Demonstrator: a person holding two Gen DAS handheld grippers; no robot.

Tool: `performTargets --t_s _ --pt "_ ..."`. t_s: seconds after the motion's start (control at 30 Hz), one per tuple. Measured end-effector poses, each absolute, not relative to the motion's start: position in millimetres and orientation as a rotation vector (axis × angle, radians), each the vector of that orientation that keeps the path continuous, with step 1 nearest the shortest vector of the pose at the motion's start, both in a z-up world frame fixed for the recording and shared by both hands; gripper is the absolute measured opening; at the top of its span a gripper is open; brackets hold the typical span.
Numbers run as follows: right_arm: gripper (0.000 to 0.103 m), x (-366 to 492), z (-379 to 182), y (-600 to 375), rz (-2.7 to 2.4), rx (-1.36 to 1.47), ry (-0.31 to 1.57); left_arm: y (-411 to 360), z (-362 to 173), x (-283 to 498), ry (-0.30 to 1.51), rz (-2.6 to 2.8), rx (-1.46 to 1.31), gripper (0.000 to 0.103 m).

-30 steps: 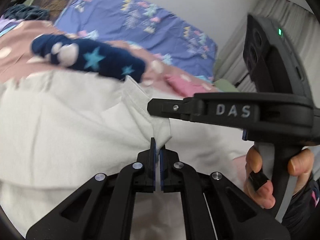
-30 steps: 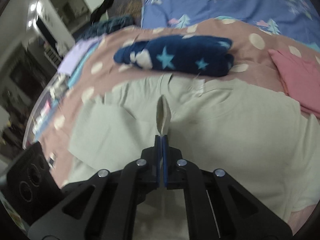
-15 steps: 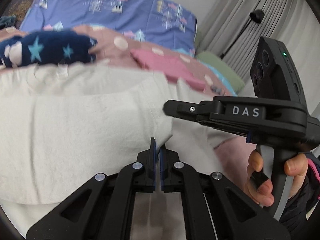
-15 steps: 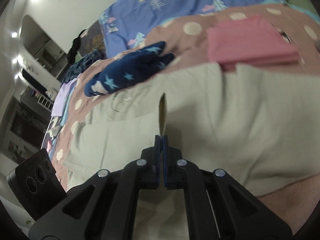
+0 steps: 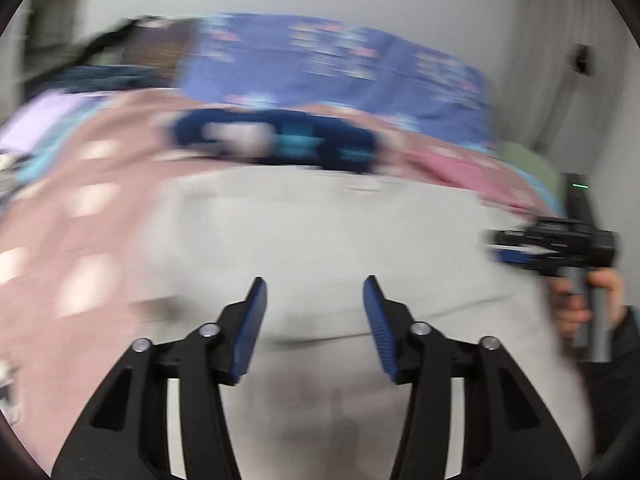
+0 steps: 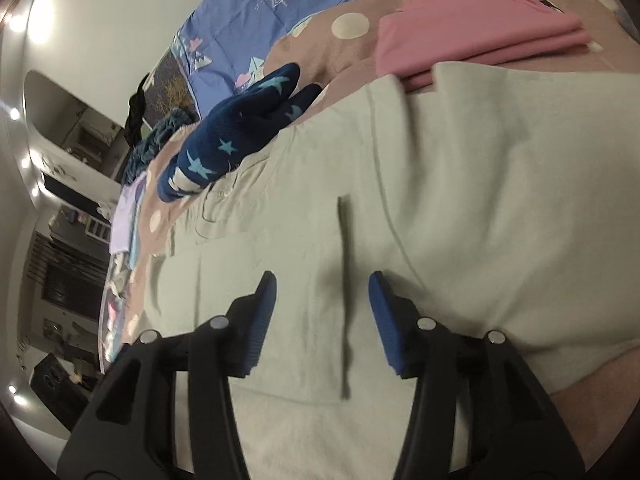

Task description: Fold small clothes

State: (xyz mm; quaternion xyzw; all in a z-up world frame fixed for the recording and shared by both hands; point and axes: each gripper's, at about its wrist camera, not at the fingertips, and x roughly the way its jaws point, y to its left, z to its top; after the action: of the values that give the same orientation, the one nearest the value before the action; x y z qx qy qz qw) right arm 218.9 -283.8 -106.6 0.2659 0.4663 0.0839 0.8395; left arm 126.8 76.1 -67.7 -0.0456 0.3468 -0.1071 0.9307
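- Beige garment (image 6: 460, 208) lies spread flat on the dotted pink bedspread (image 6: 320, 44), filling the centre of both views; its near edge runs across at 6 o'clock.
- Left gripper (image 5: 315, 292): jaws have just been opening and now stand spread, nothing between them. It hangs over the cloth; that view is motion-blurred, so you can't judge contact.
- Right gripper (image 6: 322, 288): jaws have just been opening too, now spread. A thin raised crease of the garment stands between the pads, but they aren't pressing on it. Its hand (image 5: 588, 308) shows at 3 o'clock in the left view.
- Handling, my read: light, soft, limp knit. It will sag and drag, not hold shape; doubled layers look thick enough for a firm pinch. Low slip on the bedspread, so lift before you carry, don't slide it.
- Where to grab: pinch at an edge or corner, both layers together, one gripper per corner of the side you fold over.
- Watch the neighbours: navy star-print garment (image 6: 236, 132) touches the far edge at 11 o'clock, folded pink garment (image 6: 472, 36) sits just beside it at 1 o'clock.
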Motion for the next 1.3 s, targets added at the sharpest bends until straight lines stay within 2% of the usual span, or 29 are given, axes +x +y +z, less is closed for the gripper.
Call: performTargets --t_s 0.03,0.07,0.1,0.23,0.37,0.43,0.47,0.57,0.67,0.73,0.77,0.8,0.83,0.93,1.07,1.17,1.27,1.3 --pt "0.05 222 -107 -277 0.169 0.531 0.982 93 -71 126 0.722 -0.176 -0.101 0.053" --pt "0.034 225 -107 -272 0.16 0.501 0.978 108 -76 126 0.745 -0.151 -0.111 0.054" --pt "0.002 229 -106 -264 0.149 0.469 0.982 121 -83 128 0.783 -0.124 -0.112 0.054" --pt "0.002 218 -71 -271 0.087 0.503 0.87 143 -105 141 0.848 -0.029 -0.056 0.054" --pt "0.003 221 -66 -287 -0.029 0.412 0.907 154 -110 153 0.876 -0.023 -0.107 0.054" --pt "0.011 230 -83 -296 -0.054 0.373 0.978 154 -111 156 0.872 -0.016 -0.106 0.054" --pt "0.022 228 -88 -302 -0.089 0.384 0.996 152 -112 162 0.873 -0.009 -0.101 0.055" --pt "0.023 209 -85 -309 -0.061 0.473 0.929 151 -114 159 0.867 -0.007 -0.109 0.056" --pt "0.023 191 -72 -287 0.064 0.434 0.887 155 -112 155 0.862 0.002 -0.119 0.054" --pt "0.023 178 -71 -265 0.189 0.404 0.884 155 -109 150 0.845 0.016 -0.098 0.047" --pt "0.023 175 -77 -256 0.207 0.377 0.911 155 -106 146 0.839 0.011 -0.098 0.034" --pt "0.027 175 -87 -248 0.196 0.34 0.954 156 -103 142 0.834 -0.003 -0.115 0.015" --pt "0.027 178 -104 -240 0.156 0.287 1.016 155 -98 138 0.831 -0.021 -0.143 0.006" --pt "0.025 173 -122 -231 0.117 0.252 0.957 139 -72 132 0.783 -0.133 -0.246 0.006" --pt "0.024 169 -119 -233 0.086 0.324 0.936 64 -47 139 0.689 -0.279 -0.082 0.006" --pt "0.021 151 -107 -262 0.094 0.445 0.907 23 -69 162 0.716 -0.296 0.033 0.008" --pt "0.021 123 -76 -312 0.039 0.506 0.79 4 -119 191 0.883 -0.258 0.105 0.009" --pt "0.021 112 -66 -332 0.005 0.513 0.747 6 -120 192 0.875 -0.262 0.092 0.009"
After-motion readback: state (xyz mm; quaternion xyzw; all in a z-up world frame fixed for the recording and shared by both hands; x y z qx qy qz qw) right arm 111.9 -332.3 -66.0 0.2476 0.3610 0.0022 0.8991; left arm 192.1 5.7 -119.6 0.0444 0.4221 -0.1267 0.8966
